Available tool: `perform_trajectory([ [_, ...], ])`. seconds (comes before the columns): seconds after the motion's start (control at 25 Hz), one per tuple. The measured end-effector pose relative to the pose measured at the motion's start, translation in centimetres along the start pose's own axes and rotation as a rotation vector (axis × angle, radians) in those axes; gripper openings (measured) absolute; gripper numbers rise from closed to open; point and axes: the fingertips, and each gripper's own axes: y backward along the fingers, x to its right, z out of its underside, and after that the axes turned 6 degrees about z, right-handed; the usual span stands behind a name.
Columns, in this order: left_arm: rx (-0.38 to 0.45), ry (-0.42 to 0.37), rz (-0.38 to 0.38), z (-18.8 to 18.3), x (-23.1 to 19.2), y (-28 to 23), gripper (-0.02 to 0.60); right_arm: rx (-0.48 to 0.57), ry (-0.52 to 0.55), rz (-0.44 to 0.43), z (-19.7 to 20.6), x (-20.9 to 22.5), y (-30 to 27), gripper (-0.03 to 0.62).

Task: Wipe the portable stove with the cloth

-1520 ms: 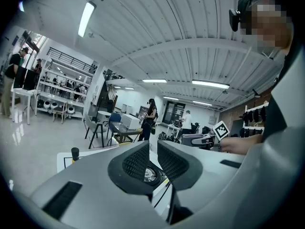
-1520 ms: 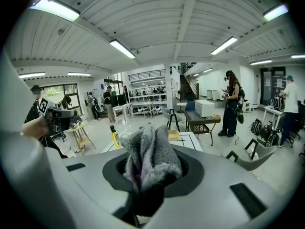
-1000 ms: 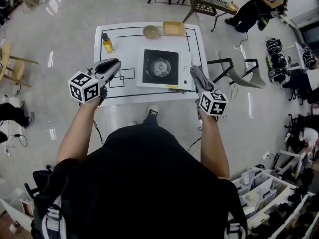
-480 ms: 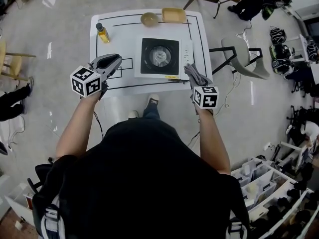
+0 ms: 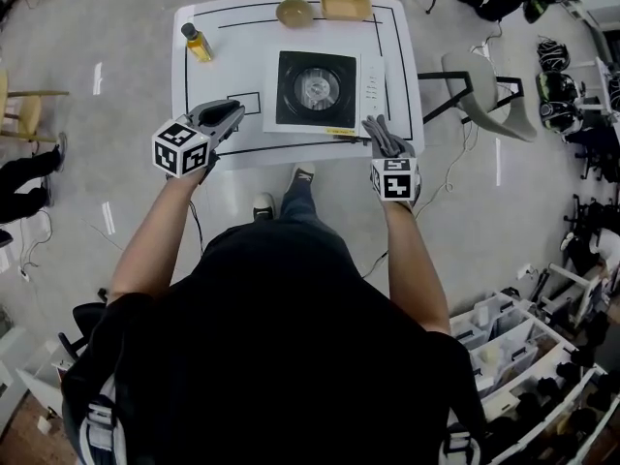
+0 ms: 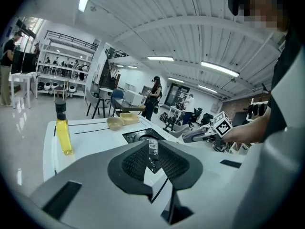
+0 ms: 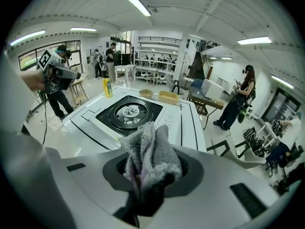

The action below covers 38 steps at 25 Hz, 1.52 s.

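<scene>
The portable stove (image 5: 318,90) is white with a black top and a round burner, and it sits mid-table; the right gripper view shows the stove (image 7: 128,112) ahead and below. A grey fluffy cloth (image 5: 386,139) is bunched in my right gripper (image 5: 382,132), which is shut on it over the table's near right edge, just in front of the stove's right corner. The cloth (image 7: 150,156) fills the jaws and hides the pads. My left gripper (image 5: 231,114) hovers shut and empty over the table's near left part, left of the stove. Its pads (image 6: 152,157) meet.
A yellow oil bottle (image 5: 197,43) stands at the table's far left. A tan bowl (image 5: 294,12) and a yellow tray (image 5: 347,5) sit at the far edge behind the stove. A grey chair (image 5: 484,90) is right of the white table (image 5: 397,56). People stand further off.
Both grippers have come down towards the table's near edge, and the table sits higher in the head view. The right gripper still holds the cloth, and the left stays shut.
</scene>
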Motion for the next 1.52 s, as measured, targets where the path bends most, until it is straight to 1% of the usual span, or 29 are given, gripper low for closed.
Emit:
perform_trajectory([
  [0.08,-0.022,0.004,-0.002,1.0,-0.2,-0.5,0.072,-0.012,0.042,0.018,0.5,-0.1,-0.6,0.118],
  [0.24,-0.058,0.025,-0.005,3.0,-0.7,-1.8,0.072,-0.074,0.149,0.062,2.0,-0.3,-2.1,0.117],
  [0.36,-0.078,0.036,0.004,4.1,-0.8,-2.8,0.072,-0.095,0.189,0.06,2.7,-1.2,-3.2,0.116],
  [0.6,-0.122,0.049,0.012,6.3,-1.2,-4.0,0.072,-0.09,0.223,-0.015,3.0,-5.0,-4.0,0.115],
  [0.88,-0.165,0.092,0.013,9.4,-2.2,-4.8,0.072,-0.083,0.219,-0.099,2.4,-8.8,-4.4,0.115],
  [1.2,-0.176,0.119,0.014,11.2,-2.6,-4.8,0.073,-0.069,0.215,-0.192,0.9,-12.7,-5.0,0.114],
  [1.52,-0.163,0.14,0.0,12.1,-3.1,-3.8,0.072,-0.05,0.256,-0.276,-0.4,-17.4,-5.5,0.114],
])
